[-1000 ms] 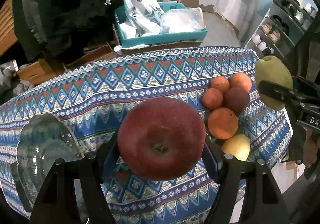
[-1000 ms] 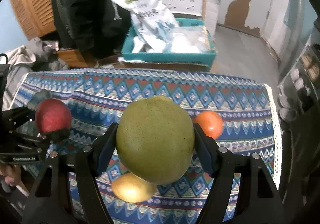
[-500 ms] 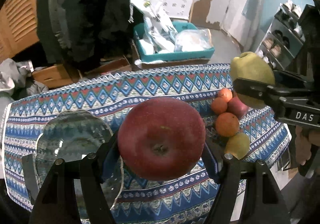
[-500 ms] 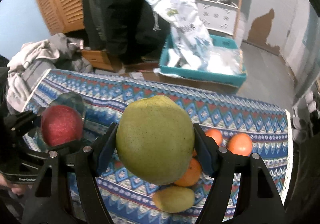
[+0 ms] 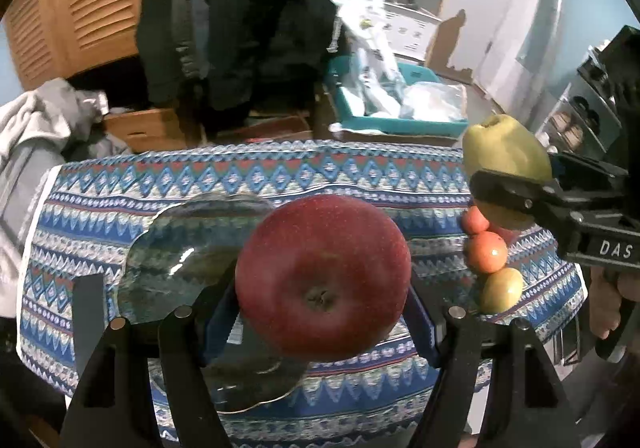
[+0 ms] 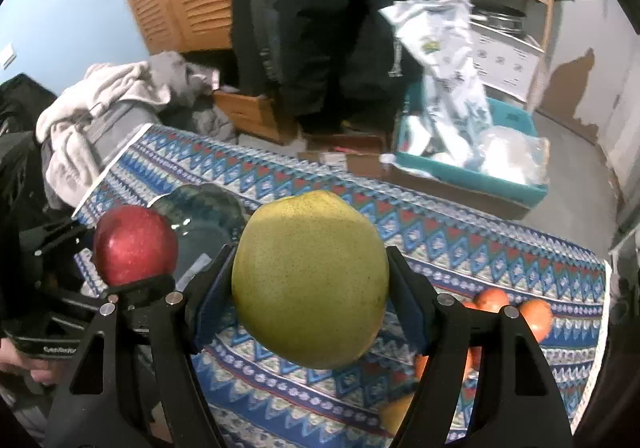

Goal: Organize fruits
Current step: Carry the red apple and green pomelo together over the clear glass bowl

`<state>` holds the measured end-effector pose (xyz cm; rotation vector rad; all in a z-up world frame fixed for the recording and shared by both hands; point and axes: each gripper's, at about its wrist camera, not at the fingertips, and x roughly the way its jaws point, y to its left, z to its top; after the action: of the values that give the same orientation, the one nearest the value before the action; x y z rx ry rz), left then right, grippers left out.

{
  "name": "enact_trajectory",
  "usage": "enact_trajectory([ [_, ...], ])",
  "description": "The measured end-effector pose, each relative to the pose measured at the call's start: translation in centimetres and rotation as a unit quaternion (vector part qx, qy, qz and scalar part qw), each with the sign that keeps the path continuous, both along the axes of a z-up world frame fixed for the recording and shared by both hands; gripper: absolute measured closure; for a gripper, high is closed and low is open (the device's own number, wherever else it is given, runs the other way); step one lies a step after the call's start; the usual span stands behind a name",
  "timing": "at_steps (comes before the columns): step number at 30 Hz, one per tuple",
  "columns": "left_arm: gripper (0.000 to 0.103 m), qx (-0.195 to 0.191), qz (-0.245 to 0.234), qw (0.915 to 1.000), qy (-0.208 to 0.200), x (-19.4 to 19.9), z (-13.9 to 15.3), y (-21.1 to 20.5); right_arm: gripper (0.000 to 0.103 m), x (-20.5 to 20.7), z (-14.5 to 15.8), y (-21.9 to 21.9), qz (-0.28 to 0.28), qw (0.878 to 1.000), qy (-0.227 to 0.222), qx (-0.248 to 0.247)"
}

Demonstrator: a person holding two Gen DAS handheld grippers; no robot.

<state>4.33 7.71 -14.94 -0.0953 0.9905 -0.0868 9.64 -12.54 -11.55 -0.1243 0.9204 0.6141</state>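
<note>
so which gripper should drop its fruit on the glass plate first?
Left, probably. The left gripper holds the red apple right over the glass plate. The right gripper with the green pear is beside the oranges, farther from the plate.

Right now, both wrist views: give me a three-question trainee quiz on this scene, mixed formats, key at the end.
1. True or false: the left gripper holds the round dark-red apple.
2. Multiple choice: the big yellow-green pear-like fruit is
A) lying on the patterned blue tablecloth
B) clamped between the right gripper fingers
C) inside the clear glass scalloped dish
3. Fill in: the loose oranges lie to the ____ of the dish in the left wrist view.

Key: 1 true; 2 B; 3 right.
</note>
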Motion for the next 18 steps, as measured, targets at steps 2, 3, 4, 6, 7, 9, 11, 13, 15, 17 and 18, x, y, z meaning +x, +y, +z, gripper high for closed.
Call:
enact_trajectory([
  [2,0.028,-0.002,0.01,0.9999,0.001,-0.2,-0.2,1.0,0.03,-0.1,-0.2,1.3,0.009,1.0,0.004,0.0],
  [3,0.028,-0.002,0.012,0.9999,0.003,-0.4,-0.4,1.5,0.03,0.0,-0.3,1.8,0.013,1.0,0.006,-0.001],
  [4,0.028,-0.003,0.016,0.9998,0.005,-0.5,-0.7,2.0,0.03,0.0,-0.4,2.4,0.018,1.0,0.009,-0.001],
  [6,0.028,-0.003,0.024,0.9997,0.008,-0.9,-1.1,3.0,0.03,0.0,-0.6,3.7,0.027,1.0,0.014,0.0],
  [7,0.028,-0.003,0.028,0.9996,0.01,-1.0,-1.4,3.5,0.03,0.1,-0.8,4.5,0.032,0.999,0.018,0.0],
  [9,0.028,0.0,0.037,0.9992,0.014,-1.2,-2.1,4.5,0.03,0.2,-1.1,5.7,0.039,0.999,0.025,0.001],
  [11,0.028,0.001,0.045,0.9988,0.018,-1.5,-2.7,5.4,0.03,0.2,-1.5,7.1,0.05,0.998,0.032,0.002],
  [13,0.028,0.0,0.054,0.9982,0.025,-1.6,-3.5,6.3,0.03,0.2,-1.9,8.3,0.059,0.998,0.034,0.001],
  [15,0.028,0.003,0.061,0.9976,0.032,-1.7,-4.3,7.1,0.03,0.2,-2.6,9.8,0.072,0.997,0.036,-0.004],
  [17,0.028,0.009,0.067,0.997,0.037,-1.7,-4.8,7.6,0.03,0.1,-3.3,11.0,0.081,0.996,0.038,-0.01],
  [18,0.028,0.01,0.07,0.9966,0.041,-1.8,-5.2,8.0,0.03,0.1,-3.6,11.3,0.084,0.996,0.04,-0.012],
])
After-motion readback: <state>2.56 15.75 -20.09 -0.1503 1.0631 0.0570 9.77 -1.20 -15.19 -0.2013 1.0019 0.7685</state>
